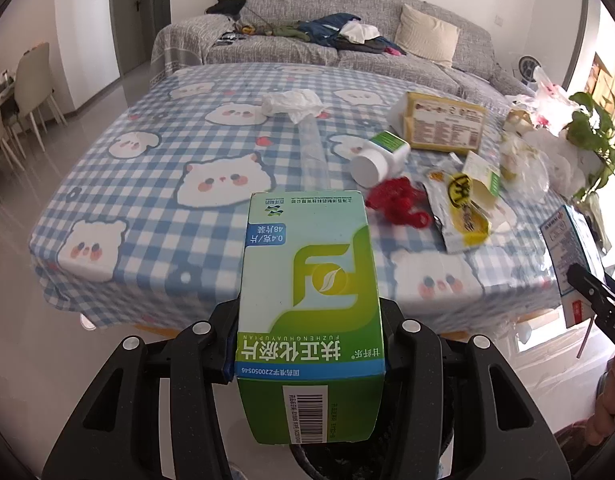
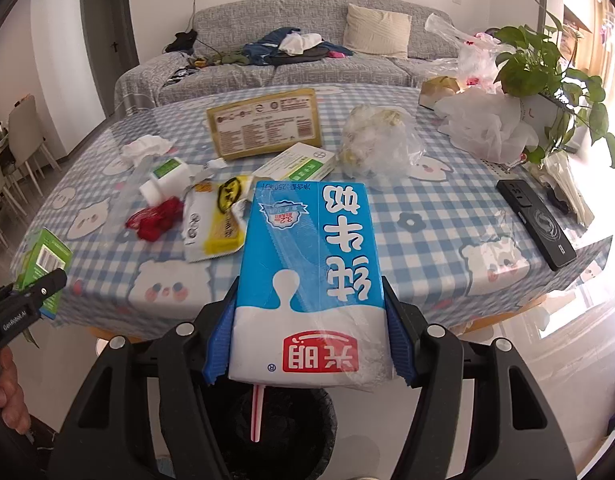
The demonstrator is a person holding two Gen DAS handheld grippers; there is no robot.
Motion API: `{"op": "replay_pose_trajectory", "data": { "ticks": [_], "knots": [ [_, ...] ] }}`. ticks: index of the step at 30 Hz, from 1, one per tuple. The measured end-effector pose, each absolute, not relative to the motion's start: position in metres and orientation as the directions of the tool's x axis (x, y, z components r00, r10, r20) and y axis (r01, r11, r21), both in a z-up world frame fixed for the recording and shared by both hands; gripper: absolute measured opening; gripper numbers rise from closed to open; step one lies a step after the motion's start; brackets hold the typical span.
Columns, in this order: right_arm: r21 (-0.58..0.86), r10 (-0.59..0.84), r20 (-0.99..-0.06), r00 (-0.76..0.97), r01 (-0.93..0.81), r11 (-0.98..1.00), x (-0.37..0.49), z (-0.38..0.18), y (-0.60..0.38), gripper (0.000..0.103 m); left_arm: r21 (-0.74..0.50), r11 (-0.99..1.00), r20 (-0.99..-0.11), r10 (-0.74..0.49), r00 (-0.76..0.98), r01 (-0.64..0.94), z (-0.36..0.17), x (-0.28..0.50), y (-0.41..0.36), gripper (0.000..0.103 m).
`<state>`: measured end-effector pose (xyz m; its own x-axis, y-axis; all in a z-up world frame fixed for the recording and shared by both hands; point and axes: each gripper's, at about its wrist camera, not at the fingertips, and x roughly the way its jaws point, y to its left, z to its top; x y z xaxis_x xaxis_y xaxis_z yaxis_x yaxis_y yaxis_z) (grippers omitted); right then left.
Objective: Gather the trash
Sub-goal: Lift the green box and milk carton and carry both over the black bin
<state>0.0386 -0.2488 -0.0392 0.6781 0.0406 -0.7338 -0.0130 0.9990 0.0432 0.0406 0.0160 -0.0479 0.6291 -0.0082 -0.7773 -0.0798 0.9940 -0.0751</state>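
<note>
Jaws of the left gripper point(image 1: 307, 344) clamp a green medicine box point(image 1: 307, 300); those of the right gripper point(image 2: 307, 340) clamp a blue milk carton point(image 2: 311, 276). Both stand lengthwise along the fingers, directly above a dark bin point(image 2: 275, 432), off the tabletop point(image 2: 427, 220).

glossy cardboard medicine box point(image 1: 307, 300), glossy milk carton point(image 2: 311, 280), checked tablecloth point(image 1: 147, 184)

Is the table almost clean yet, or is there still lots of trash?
Nothing visibly binned yet. In hand: the left gripper clamps a green medicine box, the right gripper a blue milk carton, above a dark bin. Left on the table: white bottle, red wrapper, crumpled tissue, yellow box.
</note>
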Motion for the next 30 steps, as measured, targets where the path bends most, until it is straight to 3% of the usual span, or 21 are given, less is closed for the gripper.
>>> {"op": "replay_pose_trajectory", "data": {
  "ticks": [30],
  "knots": [
    [0.043, 0.064, -0.773, 0.632, -0.049, 0.998, -0.031, -0.105, -0.224, 0.061, -0.064, 0.997, -0.838, -0.031, 0.544, -0.042, -0.136, -0.042, -0.021, 0.047]
  ]
}}
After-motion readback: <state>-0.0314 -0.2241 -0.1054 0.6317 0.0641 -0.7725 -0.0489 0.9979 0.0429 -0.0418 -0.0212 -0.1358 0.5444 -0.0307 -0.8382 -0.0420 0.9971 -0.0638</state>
